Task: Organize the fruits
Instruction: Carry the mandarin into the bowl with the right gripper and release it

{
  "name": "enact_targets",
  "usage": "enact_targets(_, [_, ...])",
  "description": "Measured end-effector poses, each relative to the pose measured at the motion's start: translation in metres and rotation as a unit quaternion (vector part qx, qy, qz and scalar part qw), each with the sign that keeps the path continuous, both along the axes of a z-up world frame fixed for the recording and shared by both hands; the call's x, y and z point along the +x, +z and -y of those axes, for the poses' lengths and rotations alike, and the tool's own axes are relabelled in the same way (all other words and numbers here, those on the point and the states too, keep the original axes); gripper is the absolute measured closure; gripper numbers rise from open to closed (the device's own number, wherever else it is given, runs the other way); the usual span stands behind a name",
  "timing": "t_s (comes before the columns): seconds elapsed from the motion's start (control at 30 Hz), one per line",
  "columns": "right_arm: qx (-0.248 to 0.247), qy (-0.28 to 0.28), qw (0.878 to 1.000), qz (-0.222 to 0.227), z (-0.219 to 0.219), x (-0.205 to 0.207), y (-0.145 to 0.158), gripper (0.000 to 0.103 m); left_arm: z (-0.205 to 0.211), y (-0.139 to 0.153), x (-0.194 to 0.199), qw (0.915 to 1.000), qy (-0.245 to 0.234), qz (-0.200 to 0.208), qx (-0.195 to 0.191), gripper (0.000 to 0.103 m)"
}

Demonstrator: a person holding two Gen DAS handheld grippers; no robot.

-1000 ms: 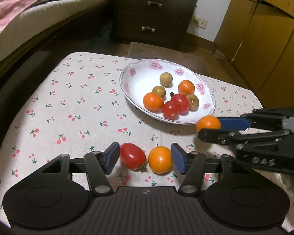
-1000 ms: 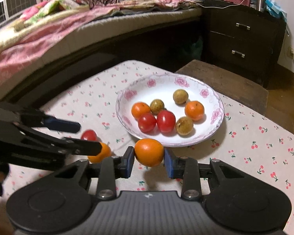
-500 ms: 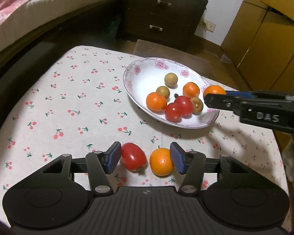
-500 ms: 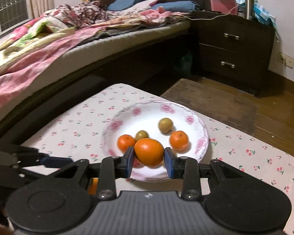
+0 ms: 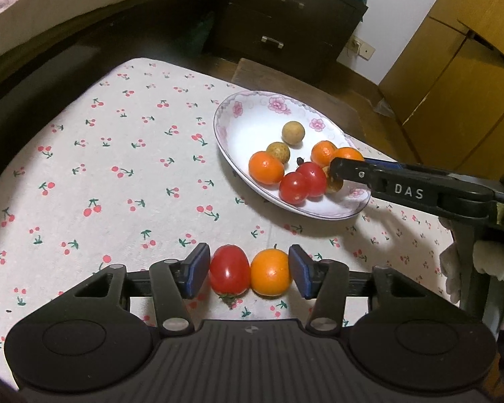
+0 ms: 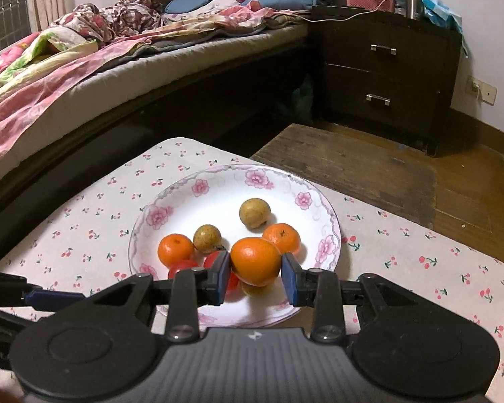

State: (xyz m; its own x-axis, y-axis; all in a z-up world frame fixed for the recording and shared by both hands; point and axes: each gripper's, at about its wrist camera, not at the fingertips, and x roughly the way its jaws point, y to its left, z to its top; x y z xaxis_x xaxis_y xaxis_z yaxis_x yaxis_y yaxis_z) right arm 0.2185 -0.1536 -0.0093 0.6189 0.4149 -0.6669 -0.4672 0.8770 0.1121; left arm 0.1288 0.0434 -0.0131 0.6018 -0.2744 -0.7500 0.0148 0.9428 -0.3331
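Left gripper (image 5: 248,272): jaws apart, straddling a red tomato (image 5: 229,273) and an orange (image 5: 271,272) on the tablecloth (image 5: 117,174), both outstanding. Plate (image 6: 171,208): seven fruits already in. Right gripper (image 6: 256,273): jaws clamped on a mandarin (image 6: 256,261) above the plate, not released.

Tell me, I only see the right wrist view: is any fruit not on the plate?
Observer: Yes. A tomato and an orange lie side by side on the cloth.
Operator: Is the left hand-held gripper squeezing them?
Observer: No. It is open, and both fruits sit between its fingers.
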Motion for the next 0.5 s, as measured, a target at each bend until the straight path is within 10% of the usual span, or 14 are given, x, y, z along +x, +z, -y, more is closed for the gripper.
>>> enact_targets(0.5, [-0.008,0.003,1.000,0.005,-0.008,-0.001,0.000,0.078,0.010,-0.006,-0.001,0.9998,-0.012,-0.011,-0.008,0.039])
